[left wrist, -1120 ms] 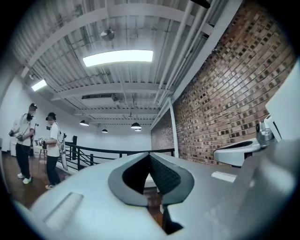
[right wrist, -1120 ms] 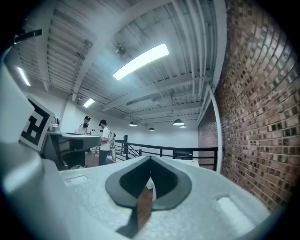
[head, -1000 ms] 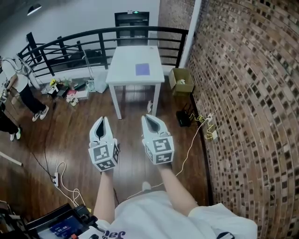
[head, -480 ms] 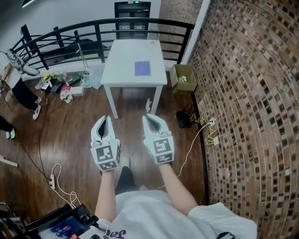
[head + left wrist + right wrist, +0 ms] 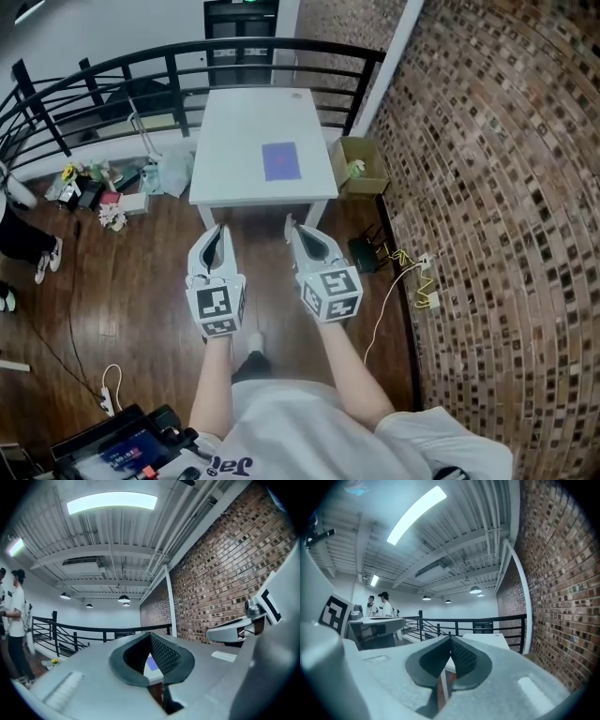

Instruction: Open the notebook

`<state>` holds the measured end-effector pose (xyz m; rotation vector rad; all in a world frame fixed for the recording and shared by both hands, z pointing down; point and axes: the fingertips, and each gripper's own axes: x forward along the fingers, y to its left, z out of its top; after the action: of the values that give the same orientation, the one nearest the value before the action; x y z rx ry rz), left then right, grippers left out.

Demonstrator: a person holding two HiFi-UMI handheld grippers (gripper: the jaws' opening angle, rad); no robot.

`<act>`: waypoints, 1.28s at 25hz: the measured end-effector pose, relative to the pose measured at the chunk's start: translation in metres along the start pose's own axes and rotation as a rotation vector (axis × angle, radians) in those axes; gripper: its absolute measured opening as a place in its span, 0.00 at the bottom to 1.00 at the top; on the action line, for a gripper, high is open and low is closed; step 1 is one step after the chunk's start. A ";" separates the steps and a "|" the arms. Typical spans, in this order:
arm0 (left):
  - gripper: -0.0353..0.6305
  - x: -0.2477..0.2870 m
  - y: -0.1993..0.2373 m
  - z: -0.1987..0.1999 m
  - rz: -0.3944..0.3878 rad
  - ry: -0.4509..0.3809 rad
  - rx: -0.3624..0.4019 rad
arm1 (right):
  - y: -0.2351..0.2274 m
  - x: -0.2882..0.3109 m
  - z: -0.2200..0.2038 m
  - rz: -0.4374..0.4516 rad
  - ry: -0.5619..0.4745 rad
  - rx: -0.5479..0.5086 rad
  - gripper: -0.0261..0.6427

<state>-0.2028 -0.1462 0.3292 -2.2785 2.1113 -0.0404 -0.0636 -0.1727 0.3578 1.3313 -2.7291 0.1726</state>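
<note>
A purple notebook (image 5: 281,160) lies closed in the middle of a white table (image 5: 234,178) ahead of me. My left gripper (image 5: 217,232) and right gripper (image 5: 292,227) are held side by side in the air, pointing at the table's near edge, short of the notebook. Both are shut with nothing between the fingers. In the left gripper view the shut gripper (image 5: 150,635) leaves a slit below its tips, through which a sliver of the notebook (image 5: 151,663) shows. In the right gripper view the gripper (image 5: 450,639) meets at its tips before the table (image 5: 487,641).
A black railing (image 5: 187,66) runs behind the table and a brick wall (image 5: 487,187) stands on the right. A cardboard box (image 5: 361,164) sits by the table's right side, cables (image 5: 403,272) trail along the wall, and clutter (image 5: 103,187) lies on the wood floor at left. People (image 5: 384,604) stand far left.
The person has walked toward the table, which now looks nearer and larger. Both grippers have come up to its near edge and stayed shut.
</note>
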 end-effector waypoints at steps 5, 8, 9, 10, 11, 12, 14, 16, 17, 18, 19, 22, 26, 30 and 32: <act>0.08 0.059 0.039 0.002 -0.047 -0.024 0.010 | -0.003 0.071 0.014 0.001 -0.008 0.001 0.02; 0.08 0.085 0.055 -0.003 -0.039 -0.014 0.007 | -0.009 0.096 0.012 0.025 0.008 -0.004 0.02; 0.08 0.091 0.057 -0.005 -0.044 -0.012 0.016 | -0.012 0.103 0.009 0.026 0.018 -0.004 0.02; 0.08 0.098 0.059 -0.007 -0.049 -0.014 0.026 | -0.016 0.111 0.008 0.026 0.024 -0.002 0.02; 0.08 0.106 0.061 -0.008 -0.054 -0.019 0.031 | -0.020 0.118 0.007 0.025 0.028 0.001 0.02; 0.08 0.116 0.064 -0.009 -0.057 -0.024 0.033 | -0.025 0.127 0.008 0.025 0.028 0.002 0.02; 0.08 0.138 0.066 -0.010 -0.067 -0.032 0.030 | -0.038 0.145 0.012 0.023 0.020 0.000 0.02; 0.08 0.161 0.063 -0.011 -0.082 -0.034 0.031 | -0.053 0.163 0.016 0.021 0.006 0.003 0.02; 0.08 0.173 0.061 -0.013 -0.092 -0.031 0.034 | -0.061 0.172 0.016 0.021 0.002 0.003 0.02; 0.08 0.186 0.058 -0.015 -0.100 -0.026 0.037 | -0.070 0.182 0.016 0.023 0.001 0.003 0.02; 0.08 0.200 0.056 -0.018 -0.105 -0.020 0.040 | -0.078 0.192 0.016 0.026 0.001 0.002 0.02; 0.08 0.249 0.056 -0.022 -0.107 -0.013 0.048 | -0.110 0.229 0.021 0.033 -0.011 0.002 0.02; 0.08 0.323 0.047 -0.022 -0.121 -0.007 0.052 | -0.176 0.275 0.034 0.029 -0.023 0.028 0.02; 0.08 0.390 0.039 -0.027 -0.144 0.017 0.031 | -0.241 0.307 0.035 0.022 0.016 0.052 0.02; 0.08 0.421 0.032 -0.031 -0.159 0.026 0.023 | -0.269 0.320 0.033 0.038 0.038 0.067 0.02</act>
<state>-0.2044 -0.5683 0.3571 -2.4405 1.9250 -0.0987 -0.0488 -0.5906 0.3856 1.2788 -2.7413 0.2916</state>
